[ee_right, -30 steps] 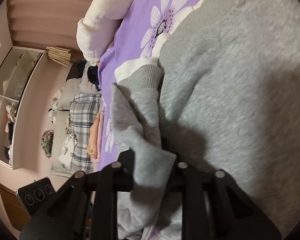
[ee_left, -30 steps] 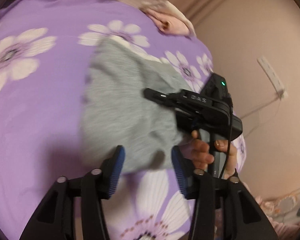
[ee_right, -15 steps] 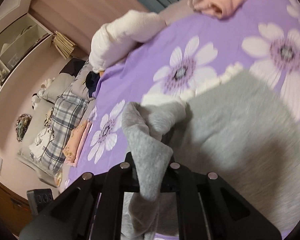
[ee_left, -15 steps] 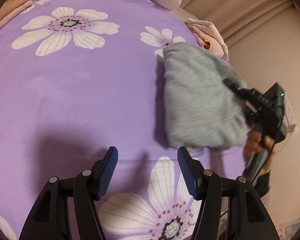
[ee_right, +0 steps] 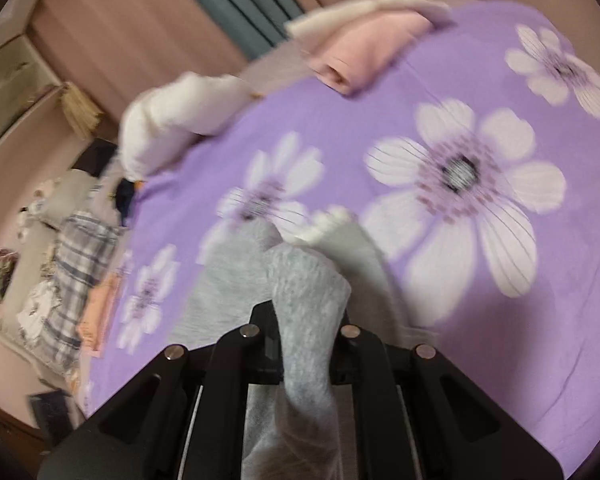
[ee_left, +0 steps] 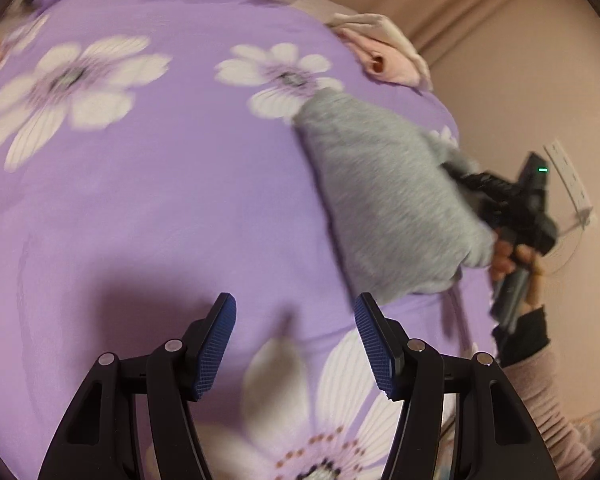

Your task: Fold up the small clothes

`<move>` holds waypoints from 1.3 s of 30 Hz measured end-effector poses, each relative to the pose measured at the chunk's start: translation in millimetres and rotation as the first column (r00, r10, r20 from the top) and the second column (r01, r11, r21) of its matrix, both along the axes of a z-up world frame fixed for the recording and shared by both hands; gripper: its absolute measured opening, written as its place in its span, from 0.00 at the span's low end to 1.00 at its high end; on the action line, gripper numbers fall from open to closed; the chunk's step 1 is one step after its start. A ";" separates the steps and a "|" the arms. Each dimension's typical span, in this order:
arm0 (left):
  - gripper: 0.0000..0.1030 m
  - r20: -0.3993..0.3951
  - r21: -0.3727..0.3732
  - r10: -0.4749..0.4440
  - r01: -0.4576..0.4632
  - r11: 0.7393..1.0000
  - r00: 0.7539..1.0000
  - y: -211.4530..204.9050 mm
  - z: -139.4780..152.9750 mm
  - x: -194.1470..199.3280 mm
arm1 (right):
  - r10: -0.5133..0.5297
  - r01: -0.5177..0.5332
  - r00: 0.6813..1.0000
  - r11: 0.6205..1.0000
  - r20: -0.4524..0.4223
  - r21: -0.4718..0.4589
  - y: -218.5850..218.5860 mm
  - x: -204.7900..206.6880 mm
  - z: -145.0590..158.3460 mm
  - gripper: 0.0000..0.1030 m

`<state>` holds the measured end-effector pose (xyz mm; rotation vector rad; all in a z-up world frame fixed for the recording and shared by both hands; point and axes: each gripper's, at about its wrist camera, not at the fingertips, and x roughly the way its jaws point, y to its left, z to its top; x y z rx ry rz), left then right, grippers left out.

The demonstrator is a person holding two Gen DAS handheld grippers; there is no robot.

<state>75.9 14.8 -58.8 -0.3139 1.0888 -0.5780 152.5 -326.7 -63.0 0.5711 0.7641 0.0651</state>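
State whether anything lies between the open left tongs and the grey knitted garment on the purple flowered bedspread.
Nothing visible does. Only bare purple flowered bedspread lies between the open left tongs and the grey knitted garment. The right tongs already grip its far edge.

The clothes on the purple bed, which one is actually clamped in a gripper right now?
The grey garment: the right gripper is shut on a fold of it. The pink folded garment lies untouched at the bed's far edge, and the left gripper is open and empty.
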 end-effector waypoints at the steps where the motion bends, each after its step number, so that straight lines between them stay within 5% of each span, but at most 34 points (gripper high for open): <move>1: 0.58 0.015 0.004 -0.012 0.012 1.000 1.000 -6.5 4.4 3.4 | -0.004 0.004 1.000 1.000 -0.012 0.002 -2.1 0.5 -5.6 0.11; 11: 0.58 0.170 0.044 -0.187 0.182 0.982 0.968 -113.7 47.2 37.4 | 0.017 -0.018 0.998 1.000 -0.067 -0.007 -4.8 -1.3 -29.8 0.19; 14: 0.57 0.203 0.114 -0.249 0.229 0.967 0.947 -142.9 46.4 39.2 | -0.036 0.034 0.999 0.999 -0.041 -0.039 -13.2 -13.2 -16.8 0.33; 17: 0.43 0.234 0.215 -0.318 0.270 0.939 0.919 -162.1 39.9 32.9 | -0.080 0.082 0.997 0.989 0.023 -0.125 -17.4 -35.4 4.6 0.34; 19: 0.32 0.247 0.299 -0.355 0.278 0.913 0.901 -169.5 31.6 27.3 | -0.038 0.047 0.997 0.987 0.066 -0.152 -11.6 -51.3 16.8 0.34; 22: 0.30 0.248 0.369 -0.392 0.288 0.884 0.886 -168.7 18.3 19.2 | 0.092 -0.069 0.989 0.980 0.117 -0.188 12.6 -76.8 26.4 0.29; 29: 0.30 0.228 0.403 -0.409 0.296 0.866 0.884 -169.1 -0.2 15.5 | 0.193 -0.185 0.981 0.916 -0.014 -0.357 58.1 -95.5 -13.3 0.17; 39: 0.30 0.200 0.336 -0.365 0.286 0.897 0.909 -164.3 -18.0 18.0 | 0.134 -0.134 0.991 0.953 -0.020 -0.273 41.7 -97.4 -39.7 0.14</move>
